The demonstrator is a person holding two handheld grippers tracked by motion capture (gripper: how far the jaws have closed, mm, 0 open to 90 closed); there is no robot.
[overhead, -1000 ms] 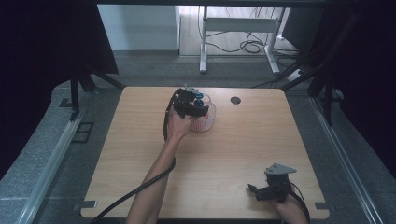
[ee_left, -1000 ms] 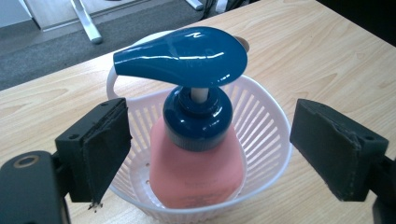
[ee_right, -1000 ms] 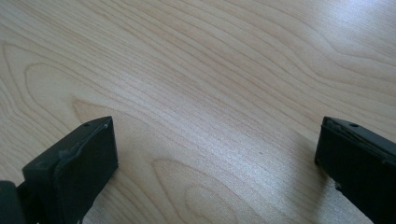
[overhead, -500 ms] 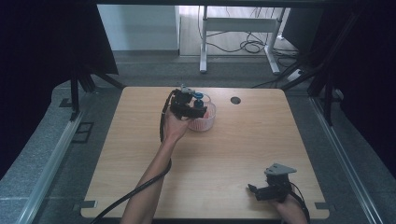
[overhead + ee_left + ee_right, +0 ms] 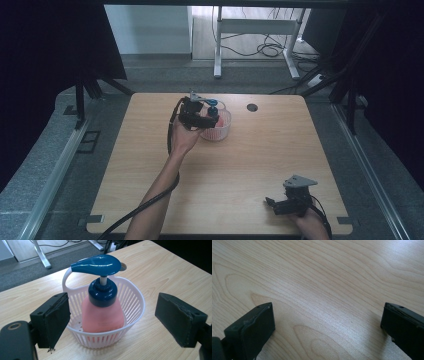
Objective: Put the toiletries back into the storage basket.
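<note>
Sitting upright in the white basket, the pink bottle is between the left gripper and its wide-open jaws, untouched; right gripper gapes too, over bare table.

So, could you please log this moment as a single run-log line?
left gripper: open, facing pump bottle | pump bottle: upright in white basket | right gripper: open, above bare table

Wooden table, light grain, rounded corners; round cable hole near its far edge. Grey carpet floor on both sides. Beyond the table: white desk frame with loose black cables beneath. Dark curtains hang left and right.
</note>
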